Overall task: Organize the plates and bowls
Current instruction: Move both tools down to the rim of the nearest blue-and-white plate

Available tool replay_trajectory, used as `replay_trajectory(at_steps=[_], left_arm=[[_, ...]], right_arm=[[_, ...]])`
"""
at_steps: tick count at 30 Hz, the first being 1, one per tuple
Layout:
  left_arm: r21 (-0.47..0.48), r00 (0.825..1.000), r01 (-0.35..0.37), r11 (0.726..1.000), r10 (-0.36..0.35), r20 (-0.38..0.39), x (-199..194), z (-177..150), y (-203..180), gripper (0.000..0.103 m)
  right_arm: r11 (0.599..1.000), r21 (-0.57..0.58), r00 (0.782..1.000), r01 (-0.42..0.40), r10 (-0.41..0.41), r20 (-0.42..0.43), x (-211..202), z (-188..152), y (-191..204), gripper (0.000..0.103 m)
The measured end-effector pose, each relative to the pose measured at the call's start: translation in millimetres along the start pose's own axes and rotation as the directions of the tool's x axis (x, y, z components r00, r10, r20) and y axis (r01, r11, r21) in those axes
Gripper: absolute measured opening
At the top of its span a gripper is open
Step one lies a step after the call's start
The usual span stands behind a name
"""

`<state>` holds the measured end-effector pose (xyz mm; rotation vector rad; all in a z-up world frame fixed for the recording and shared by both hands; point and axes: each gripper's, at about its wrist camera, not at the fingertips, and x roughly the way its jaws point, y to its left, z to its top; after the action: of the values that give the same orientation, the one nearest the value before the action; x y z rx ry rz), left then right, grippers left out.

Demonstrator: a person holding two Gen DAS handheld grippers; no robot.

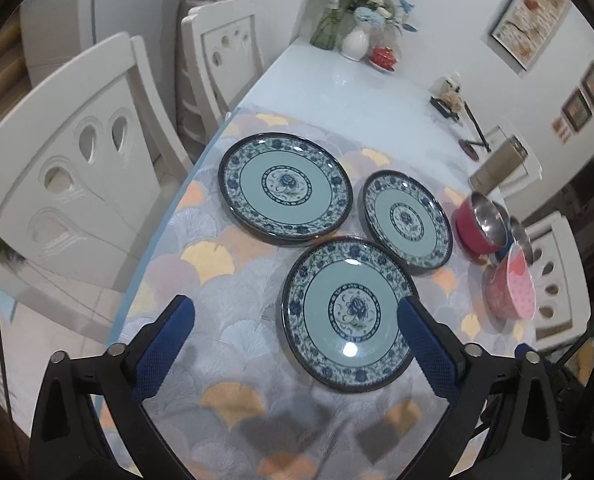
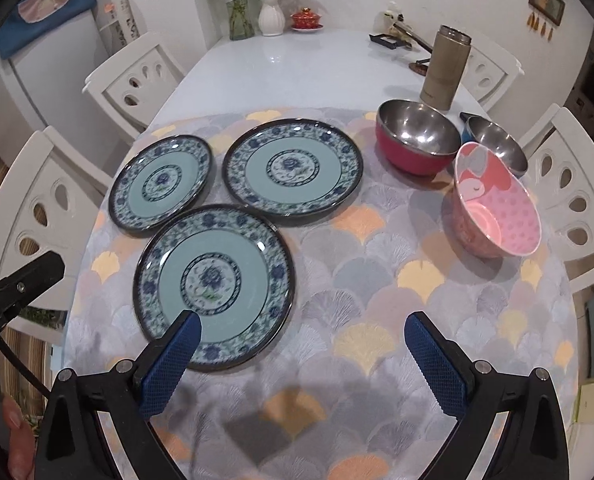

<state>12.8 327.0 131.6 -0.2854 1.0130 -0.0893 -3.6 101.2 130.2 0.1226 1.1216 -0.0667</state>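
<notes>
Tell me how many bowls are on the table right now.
3, all on the right side of the mat: a red bowl at the back, a blue bowl to its right, and a pink bowl in front, tilted on its side. None looks hidden.

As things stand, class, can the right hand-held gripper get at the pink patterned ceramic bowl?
Probably yes. The right hand-held gripper is open and empty, and only bare patterned tablecloth lies between it and the pink patterned ceramic bowl, which stands apart from its neighbours.
</notes>
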Motion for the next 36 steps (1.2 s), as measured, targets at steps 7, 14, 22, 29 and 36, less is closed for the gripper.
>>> replay_trajectory(at_steps=[7,14,22,29,36], left_arm=[[0.025,0.999,-0.033,0.999,0.033,-0.026,25.8,11.0,1.6,0.099],[0.011,0.989,-0.039,0.999,0.040,-0.143,67.1,10.8,9.9,0.096],[0.033,0.972,-0.044,0.999,0.050,-0.229,101.1,9.7,16.1,0.094],[0.030,0.959,-0.022,0.999,0.029,-0.281,117.8,4.8,18.9,0.081],[0.040,0.946,0.011,0.999,0.003,-0.323,127.8,1.4,19.1,0.050]], right_arm=[[1.000,0.009,0.998,-0.025,0.025,-0.050,25.1,20.4,-9.8,0.101],[0.999,0.001,0.986,-0.043,0.042,-0.161,70.3,30.1,-12.6,0.097],[0.997,0.003,0.971,-0.073,0.072,-0.230,105.2,40.6,-16.7,0.092],[0.992,0.005,0.955,-0.127,0.124,-0.269,120.2,36.7,-13.2,0.081],[0.992,-0.011,0.947,-0.124,0.115,-0.300,132.9,33.9,-7.5,0.057]])
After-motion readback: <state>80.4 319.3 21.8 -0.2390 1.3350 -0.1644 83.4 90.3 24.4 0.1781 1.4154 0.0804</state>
